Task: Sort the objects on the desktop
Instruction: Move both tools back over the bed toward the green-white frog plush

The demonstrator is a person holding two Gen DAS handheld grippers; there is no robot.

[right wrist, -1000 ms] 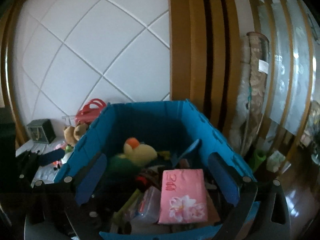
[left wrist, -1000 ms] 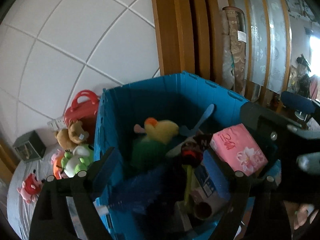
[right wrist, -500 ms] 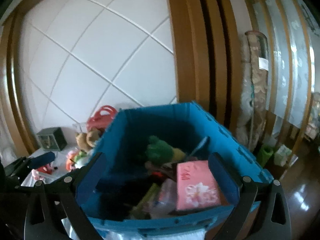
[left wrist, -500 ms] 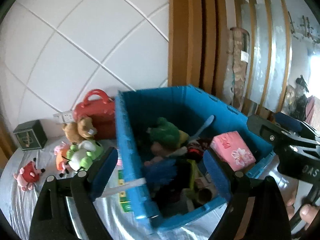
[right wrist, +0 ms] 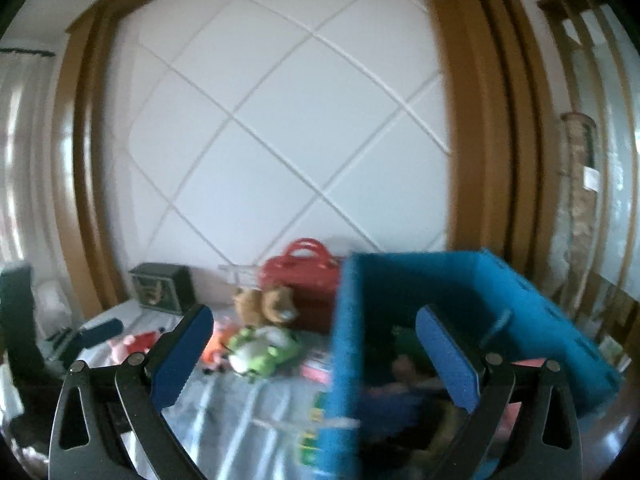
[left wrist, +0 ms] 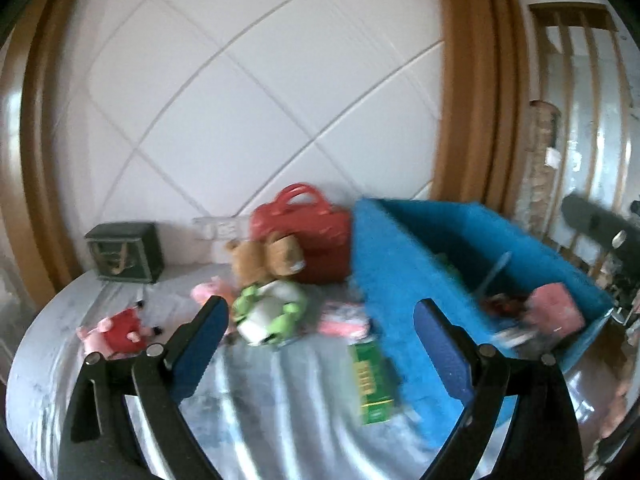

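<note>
Nearest the lens in the left wrist view, the left tool (left wrist: pixel 318 330) fills the bottom of the frame with its 2 blue-padded fingers spread wide apart and nothing between them. The right tool (right wrist: pixel 312 342) sits the same way at the bottom of its own view, fingers apart and empty.

Just past the left tool's tips, on the grey cloth-covered surface (left wrist: pixel 280 412), a green box (left wrist: pixel 372 382) lies at lower centre beside the wall of the blue bin (left wrist: pixel 400 280), which takes up the right of the frame and already holds a pink packet (left wrist: pixel 554 314) among other blurred items. At centre left is a green and white plush (left wrist: pixel 270 314), with a red plush (left wrist: pixel 120 330) further left.

Behind them, at mid-frame, a brown bear plush (left wrist: pixel 266 258) leans against a red toy case (left wrist: pixel 316 236), and a dark green box (left wrist: pixel 126 252) stands at the left edge by the white wall.

This looks like the approach to the next pickup, with no item yet chosen. The next move calls for lowering 1 tool over a loose toy, most likely the green and white plush, and squeezing its soft body firmly.
</note>
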